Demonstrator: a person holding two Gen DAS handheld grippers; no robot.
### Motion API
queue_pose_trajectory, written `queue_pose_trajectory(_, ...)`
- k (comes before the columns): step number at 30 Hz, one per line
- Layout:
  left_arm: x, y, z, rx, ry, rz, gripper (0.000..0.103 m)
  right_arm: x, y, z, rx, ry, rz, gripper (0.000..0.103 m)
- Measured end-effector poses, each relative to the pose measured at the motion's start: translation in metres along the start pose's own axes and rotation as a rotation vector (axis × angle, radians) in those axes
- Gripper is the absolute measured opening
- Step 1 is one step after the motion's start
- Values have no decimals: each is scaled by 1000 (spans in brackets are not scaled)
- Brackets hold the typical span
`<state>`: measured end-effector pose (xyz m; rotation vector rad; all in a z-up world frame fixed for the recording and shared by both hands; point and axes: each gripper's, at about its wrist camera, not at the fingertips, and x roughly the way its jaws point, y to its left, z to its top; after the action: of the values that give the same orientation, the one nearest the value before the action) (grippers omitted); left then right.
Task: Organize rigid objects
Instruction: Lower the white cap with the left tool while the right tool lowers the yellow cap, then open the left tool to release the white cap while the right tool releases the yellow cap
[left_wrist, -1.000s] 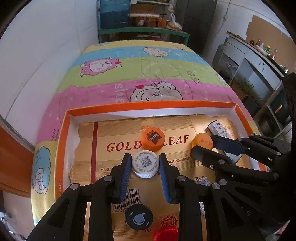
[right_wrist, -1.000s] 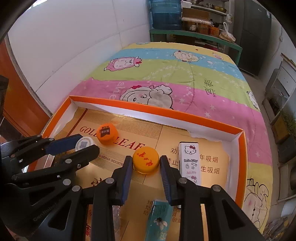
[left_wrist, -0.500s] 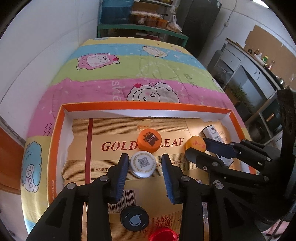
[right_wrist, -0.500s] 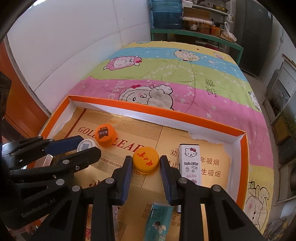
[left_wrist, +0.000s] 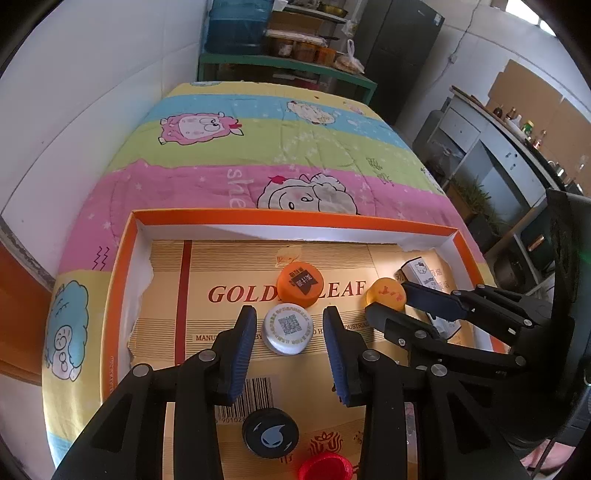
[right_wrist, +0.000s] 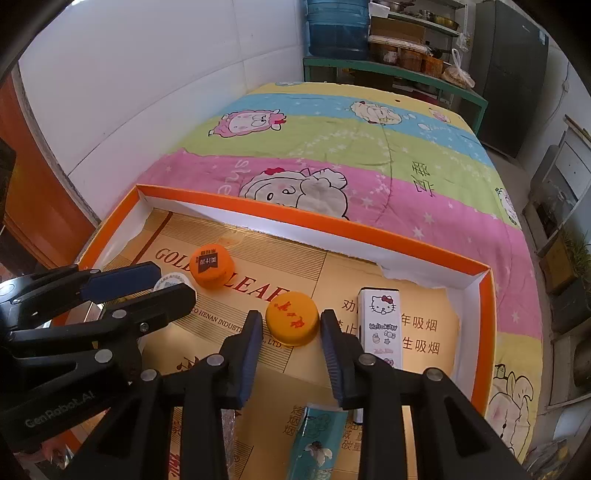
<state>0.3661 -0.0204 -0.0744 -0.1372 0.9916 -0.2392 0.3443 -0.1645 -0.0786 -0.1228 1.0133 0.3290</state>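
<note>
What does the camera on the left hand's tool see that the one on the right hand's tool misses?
Only the left wrist view shows the black cap and the red cap at its bottom edge. Only the right wrist view shows the teal carton. Both share the orange tray, the white QR cap between the left gripper's pads with gaps either side, the yellow-orange cap between the right gripper's opening jaws, the dark orange cap and the Hello Kitty box.
</note>
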Motion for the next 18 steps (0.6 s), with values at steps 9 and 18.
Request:
queue_pose_trajectory(9, -7, 0, -2, -1, -17, -2, 38, -8, 2, -2, 5, -21, -11, 37)
queue_pose_trajectory(18, -16, -1, -4, 1, -29, -2, 38, -23, 0, -6, 26, -50, -28, 45)
